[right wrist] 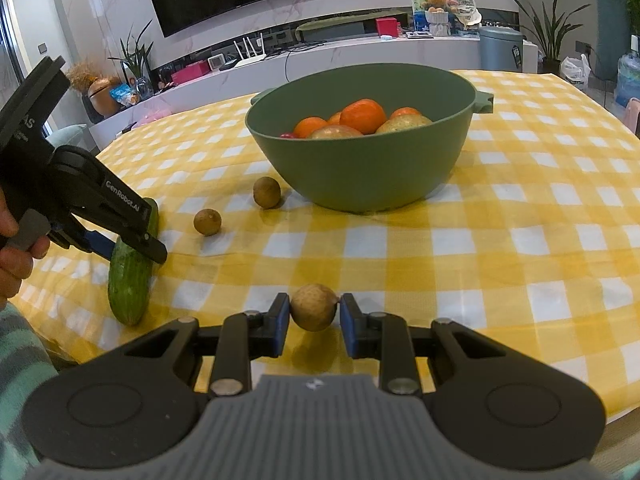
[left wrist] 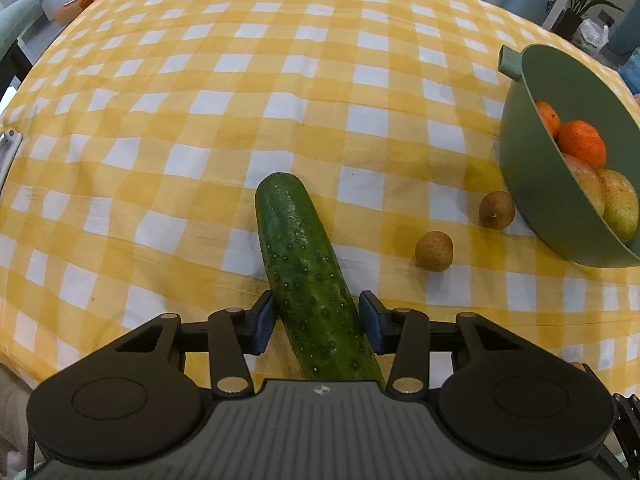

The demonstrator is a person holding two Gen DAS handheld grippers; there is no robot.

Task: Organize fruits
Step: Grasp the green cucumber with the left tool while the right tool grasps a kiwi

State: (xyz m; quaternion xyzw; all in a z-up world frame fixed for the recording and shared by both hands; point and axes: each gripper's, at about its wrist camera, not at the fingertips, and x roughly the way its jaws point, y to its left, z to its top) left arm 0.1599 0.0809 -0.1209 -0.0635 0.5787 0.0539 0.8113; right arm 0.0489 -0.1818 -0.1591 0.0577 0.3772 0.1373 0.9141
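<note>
Now, going left to right: near the table's (right wrist: 500,240) left edge the cucumber (left wrist: 304,276) lies on the cloth, dark green w/ small bumps. The left gripper (left wrist: 318,322) stands astride it, pads close at both sides, but firm contact I cannot tell. Two small brown fruits (right wrist: 207,222) lie loose beside the green bowl (right wrist: 360,168), already holding oranges & pears. The right gripper (right wrist: 314,314) is clamped on a third brown fruit (right wrist: 314,307), probably for the bowl.

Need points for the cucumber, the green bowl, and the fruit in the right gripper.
cucumber (left wrist: 308,276), left wrist view, middle of its body
green bowl (right wrist: 360,176), right wrist view, front outer wall
held fruit (right wrist: 314,307), right wrist view, centre of its brown skin
</note>
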